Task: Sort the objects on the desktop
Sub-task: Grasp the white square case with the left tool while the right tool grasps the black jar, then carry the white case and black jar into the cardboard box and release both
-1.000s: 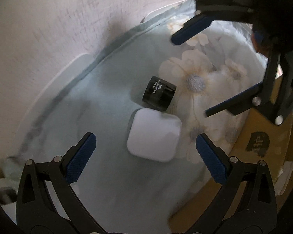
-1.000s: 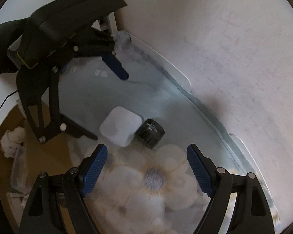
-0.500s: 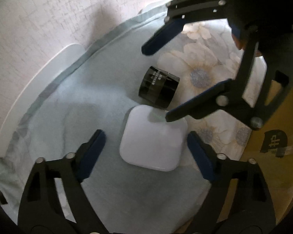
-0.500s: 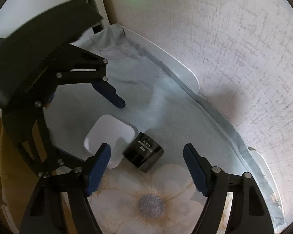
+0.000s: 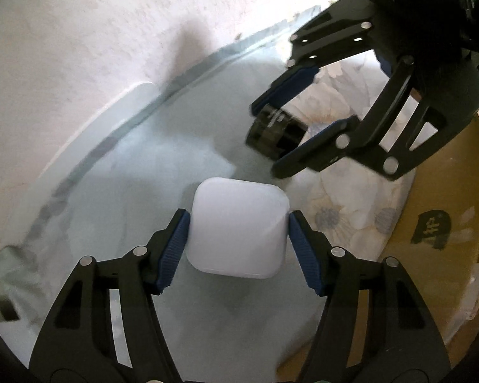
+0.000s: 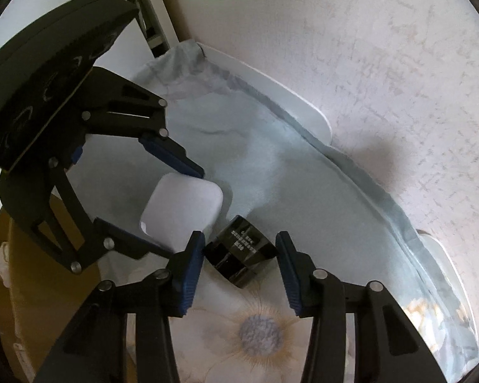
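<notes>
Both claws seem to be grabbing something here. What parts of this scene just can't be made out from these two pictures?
- Print on the black cylinder: too small in the right wrist view, blurred in the left.
- Underside of the white square case: hidden by the case itself in both views.
- Dark mark on the brown cardboard: left wrist view, blurred.
- Who holds the right gripper: cut off by the frame's top edge.

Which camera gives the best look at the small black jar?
The right wrist view: the black jar lies on its side, sharp, between the right tongs, its white label print visible. In the left wrist view the jar is smaller, blurred and partly hidden behind those tongs.
</notes>
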`<state>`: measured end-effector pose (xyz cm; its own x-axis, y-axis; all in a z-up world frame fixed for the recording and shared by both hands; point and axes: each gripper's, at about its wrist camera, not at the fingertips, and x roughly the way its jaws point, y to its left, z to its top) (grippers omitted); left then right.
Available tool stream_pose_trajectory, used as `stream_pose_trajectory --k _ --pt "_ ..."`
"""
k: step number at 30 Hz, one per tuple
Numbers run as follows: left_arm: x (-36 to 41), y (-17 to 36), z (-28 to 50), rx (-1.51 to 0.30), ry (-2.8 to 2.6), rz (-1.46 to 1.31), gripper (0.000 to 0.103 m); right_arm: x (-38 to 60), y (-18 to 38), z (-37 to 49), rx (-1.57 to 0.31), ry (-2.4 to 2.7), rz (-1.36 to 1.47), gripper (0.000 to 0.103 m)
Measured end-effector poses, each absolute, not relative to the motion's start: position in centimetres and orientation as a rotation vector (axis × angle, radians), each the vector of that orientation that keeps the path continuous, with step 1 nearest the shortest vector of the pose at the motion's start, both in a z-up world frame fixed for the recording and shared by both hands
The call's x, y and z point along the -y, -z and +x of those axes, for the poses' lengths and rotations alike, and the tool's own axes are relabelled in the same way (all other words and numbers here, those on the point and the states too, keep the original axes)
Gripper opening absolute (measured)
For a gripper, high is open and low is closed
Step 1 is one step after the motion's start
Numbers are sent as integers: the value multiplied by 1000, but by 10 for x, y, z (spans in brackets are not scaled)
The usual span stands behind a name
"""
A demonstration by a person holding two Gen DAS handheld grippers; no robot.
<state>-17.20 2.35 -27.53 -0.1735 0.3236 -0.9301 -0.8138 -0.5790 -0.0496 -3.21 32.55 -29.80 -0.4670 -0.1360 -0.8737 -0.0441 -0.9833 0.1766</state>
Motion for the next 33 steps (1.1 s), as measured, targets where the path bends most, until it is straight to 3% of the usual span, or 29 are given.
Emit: stream_pose_trajectory --k 19,33 --pt "-5 144 -101 -610 -2085 -1198 61 -267 190 23 195 2726 1541 42" --pt "-2 139 -17 -509 -2096 -1236 61 -186 167 68 114 2652 1533 42"
